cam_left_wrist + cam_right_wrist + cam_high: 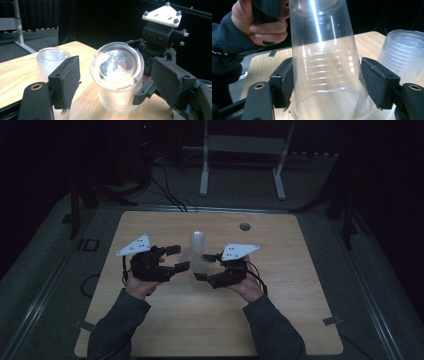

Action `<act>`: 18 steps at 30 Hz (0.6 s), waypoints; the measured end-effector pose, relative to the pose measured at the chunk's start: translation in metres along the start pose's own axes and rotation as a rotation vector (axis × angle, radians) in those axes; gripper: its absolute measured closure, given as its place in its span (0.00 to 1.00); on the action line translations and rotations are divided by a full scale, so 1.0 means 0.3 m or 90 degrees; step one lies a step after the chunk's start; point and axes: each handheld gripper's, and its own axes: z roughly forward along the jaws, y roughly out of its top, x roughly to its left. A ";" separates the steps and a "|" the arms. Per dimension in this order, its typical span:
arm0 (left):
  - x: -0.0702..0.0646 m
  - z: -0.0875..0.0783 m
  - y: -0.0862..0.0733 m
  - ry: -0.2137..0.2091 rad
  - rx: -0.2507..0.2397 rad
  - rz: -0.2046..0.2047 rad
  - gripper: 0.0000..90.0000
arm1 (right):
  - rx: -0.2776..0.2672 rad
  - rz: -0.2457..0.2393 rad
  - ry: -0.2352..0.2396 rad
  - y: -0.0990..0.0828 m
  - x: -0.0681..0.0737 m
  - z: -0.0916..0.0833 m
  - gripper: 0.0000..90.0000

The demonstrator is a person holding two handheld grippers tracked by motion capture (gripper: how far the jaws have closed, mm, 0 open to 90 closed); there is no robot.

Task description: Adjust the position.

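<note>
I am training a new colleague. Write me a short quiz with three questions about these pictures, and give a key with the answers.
1. True or false: the clear plastic cup between the jaws of the left gripper stands with its mouth upward.
2. The table top is made of: A) glass, B) light wood, C) black metal.
3. Fill in: in the left gripper view, the second frosted plastic cup stands to the ___ of the first cup.

Key: 1. False, its base is up. 2. B. 3. left.

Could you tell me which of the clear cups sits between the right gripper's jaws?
The nearer upturned cup, standing base up between the jaws; the other stack stands beside it, outside them.
</note>
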 end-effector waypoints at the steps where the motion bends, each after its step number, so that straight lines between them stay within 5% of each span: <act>1: 0.001 -0.003 -0.001 0.002 0.001 0.000 0.27 | 0.005 -0.002 -0.002 0.001 0.000 0.000 0.34; 18: 0.000 -0.003 -0.013 0.036 0.063 0.039 0.27 | 0.096 -0.038 -0.039 0.009 -0.004 0.001 0.35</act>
